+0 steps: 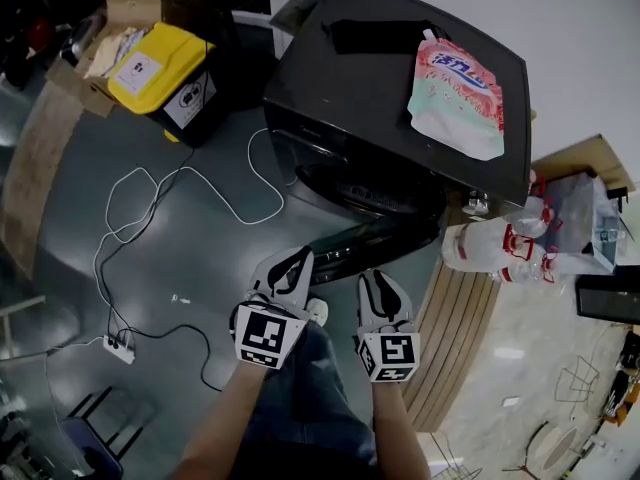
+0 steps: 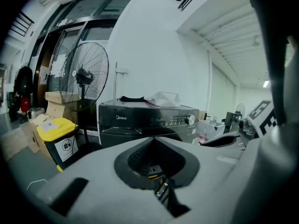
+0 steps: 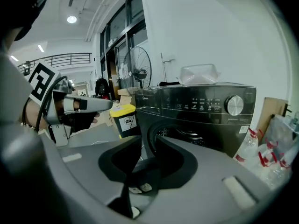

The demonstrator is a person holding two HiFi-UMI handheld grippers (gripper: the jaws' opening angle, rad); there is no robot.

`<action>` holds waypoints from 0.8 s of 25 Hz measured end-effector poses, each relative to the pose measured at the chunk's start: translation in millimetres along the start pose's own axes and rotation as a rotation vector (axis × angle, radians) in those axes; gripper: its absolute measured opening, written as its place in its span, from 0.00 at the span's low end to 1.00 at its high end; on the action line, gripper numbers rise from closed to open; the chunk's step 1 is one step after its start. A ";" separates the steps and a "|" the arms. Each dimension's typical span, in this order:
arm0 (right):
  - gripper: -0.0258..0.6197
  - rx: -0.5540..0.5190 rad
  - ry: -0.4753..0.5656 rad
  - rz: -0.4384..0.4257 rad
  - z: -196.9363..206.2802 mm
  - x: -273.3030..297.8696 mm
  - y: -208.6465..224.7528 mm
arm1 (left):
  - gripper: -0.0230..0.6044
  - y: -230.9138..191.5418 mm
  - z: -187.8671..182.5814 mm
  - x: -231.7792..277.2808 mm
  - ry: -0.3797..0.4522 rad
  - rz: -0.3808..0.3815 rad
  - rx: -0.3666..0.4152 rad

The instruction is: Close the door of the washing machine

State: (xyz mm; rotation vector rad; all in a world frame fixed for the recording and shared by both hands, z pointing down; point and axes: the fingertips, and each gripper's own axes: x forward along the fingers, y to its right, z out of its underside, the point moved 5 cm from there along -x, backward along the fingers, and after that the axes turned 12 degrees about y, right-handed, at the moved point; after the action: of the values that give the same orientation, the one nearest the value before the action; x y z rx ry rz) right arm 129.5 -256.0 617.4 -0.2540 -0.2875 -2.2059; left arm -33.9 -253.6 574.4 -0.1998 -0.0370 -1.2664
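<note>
- Head view: the black washer (image 1: 400,98) sits up top, backed against the white wall. Its door (image 1: 375,236) is hanging open, swung out toward the person, low on the front. There's a pouch (image 1: 458,93) and a dark cloth (image 1: 375,34) lying on the lid.
- Same view: the left gripper (image 1: 292,268) and right gripper (image 1: 378,286) are side by side just short of the door. As far as I can see, neither one is touching it. A yellow bin (image 1: 165,68) stands off to the washer's left, and some bottles (image 1: 495,246) stand on its other side.
- Left gripper view: the left gripper (image 2: 152,139) has its jaws pressed together at the tips with nothing between them. It points at the washer (image 2: 145,120), which is a little way off. A fan (image 2: 84,73) and the bin (image 2: 53,134) are on the left, and the right gripper (image 2: 226,139) pokes in at the right.
- Right gripper view: the right gripper (image 3: 142,141) is open by just a narrow slit and is holding nothing. The washer (image 3: 201,111) is close ahead, and its round drum mouth (image 3: 187,135) is uncovered right behind the jaw tips. The left gripper (image 3: 79,105) shows on the left.
</note>
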 end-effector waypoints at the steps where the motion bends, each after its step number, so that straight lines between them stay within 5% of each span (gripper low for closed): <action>1: 0.20 -0.004 -0.009 -0.005 4.4 0.8 -0.8 | 0.04 -0.6 3.9 -0.8 -0.004 -0.003 -0.004; 20: 0.06 -0.015 -0.138 -0.012 63.8 8.6 -4.2 | 0.04 -7.4 38.8 -8.8 -0.053 -0.024 -0.051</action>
State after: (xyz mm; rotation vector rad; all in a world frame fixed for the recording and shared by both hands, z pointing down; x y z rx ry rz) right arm 126.1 -241.1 680.0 -0.4148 -0.3488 -2.2070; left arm -40.4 -240.8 612.3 -0.2775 -0.0525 -1.2863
